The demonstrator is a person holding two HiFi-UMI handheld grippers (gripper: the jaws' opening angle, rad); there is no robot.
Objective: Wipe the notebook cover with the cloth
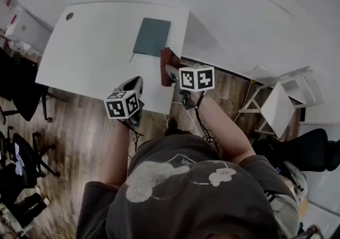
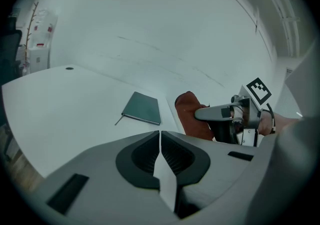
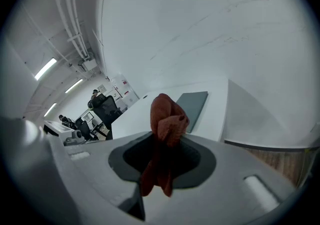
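A dark green notebook (image 1: 152, 36) lies closed on the white table (image 1: 95, 52) near its right edge; it also shows as the notebook (image 2: 143, 108) and the notebook (image 3: 192, 103) in the gripper views. My right gripper (image 1: 169, 72) is shut on a rust-red cloth (image 3: 166, 134), held bunched just short of the notebook's near corner. The cloth (image 1: 166, 62) hangs above the table's right edge. My left gripper (image 1: 134, 85) is shut and empty, over the table's front edge.
Black office chairs (image 1: 21, 94) stand left of the table on the wooden floor. A white folding stand (image 1: 281, 102) is at the right. A small round grommet (image 1: 69, 16) marks the table's far left corner.
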